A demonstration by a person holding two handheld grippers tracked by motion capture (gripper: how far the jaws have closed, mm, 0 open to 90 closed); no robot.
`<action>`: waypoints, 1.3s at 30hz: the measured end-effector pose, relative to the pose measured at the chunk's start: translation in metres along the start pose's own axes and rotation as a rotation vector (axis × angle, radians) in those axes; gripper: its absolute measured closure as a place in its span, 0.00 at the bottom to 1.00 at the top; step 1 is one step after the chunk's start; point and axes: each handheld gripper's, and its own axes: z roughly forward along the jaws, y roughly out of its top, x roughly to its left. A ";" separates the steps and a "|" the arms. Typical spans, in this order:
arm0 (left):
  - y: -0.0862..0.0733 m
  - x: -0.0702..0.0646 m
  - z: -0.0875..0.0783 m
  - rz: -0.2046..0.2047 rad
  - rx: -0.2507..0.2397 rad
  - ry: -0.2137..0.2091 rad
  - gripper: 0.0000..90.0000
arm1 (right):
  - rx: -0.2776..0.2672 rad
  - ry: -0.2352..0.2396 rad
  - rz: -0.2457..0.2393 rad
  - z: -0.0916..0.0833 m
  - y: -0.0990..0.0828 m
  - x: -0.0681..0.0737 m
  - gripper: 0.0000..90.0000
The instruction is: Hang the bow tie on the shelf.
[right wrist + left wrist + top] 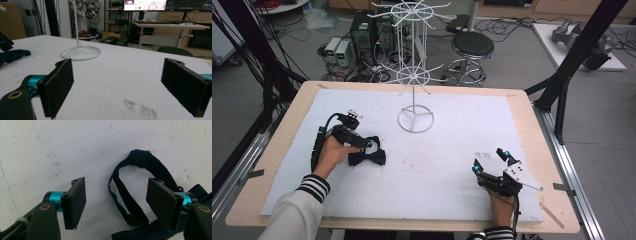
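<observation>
Left gripper (116, 205) part-open astride the bow tie's strap (125, 195).

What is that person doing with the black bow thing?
A person at the table holds a gripper in each hand. The left gripper is down over a black bow tie on the white mat, its jaws apart on either side of the tie's strap loop, not pressing on it. The right gripper rests open on the mat, with nothing between its jaws. A white wire rack stands farther back, with nothing hanging on it.
</observation>
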 end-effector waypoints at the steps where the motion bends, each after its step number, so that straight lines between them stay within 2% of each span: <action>1: 0.000 0.000 0.001 -0.005 0.003 0.003 0.39 | 0.000 0.000 0.000 0.000 0.000 0.000 0.11; 6: 0.004 -0.001 0.004 -0.017 0.032 -0.001 0.45 | -0.001 0.000 0.000 0.000 0.000 0.000 0.11; 13: 0.005 -0.003 0.008 -0.025 0.073 -0.001 0.47 | 0.001 -0.002 0.004 -0.001 0.000 0.000 0.11; 16: 0.005 -0.004 0.009 -0.034 0.072 -0.006 0.56 | 0.001 -0.002 0.005 -0.001 0.000 0.000 0.11; 17: 0.005 -0.004 0.009 -0.033 0.071 -0.007 0.56 | 0.001 -0.002 0.005 -0.001 0.000 0.000 0.11; 19: 0.005 -0.004 0.009 -0.025 0.082 -0.019 0.64 | 0.001 -0.002 0.005 -0.001 0.000 0.000 0.11; 24: 0.005 -0.004 0.012 -0.029 0.098 -0.011 0.63 | -0.001 0.000 0.007 -0.001 0.000 0.000 0.11; 26: 0.005 -0.005 0.012 -0.029 0.100 -0.016 0.68 | -0.001 0.001 0.005 -0.001 0.000 0.000 0.11; 28: 0.006 -0.005 0.013 -0.024 0.107 -0.015 0.69 | -0.001 0.001 0.005 -0.001 0.000 0.000 0.11; 30: 0.005 -0.006 0.013 -0.015 0.110 -0.023 0.78 | -0.001 0.001 0.005 -0.001 0.000 0.000 0.11; 32: 0.005 -0.007 0.013 0.000 0.113 -0.024 0.81 | -0.001 0.001 0.007 -0.001 0.000 0.000 0.11; 34: 0.005 -0.008 0.013 0.017 0.112 -0.015 0.89 | -0.002 0.001 0.003 -0.001 0.000 0.000 0.11; 39: 0.002 -0.010 0.011 0.047 0.090 0.002 0.98 | -0.004 -0.001 0.007 -0.001 0.000 0.000 0.11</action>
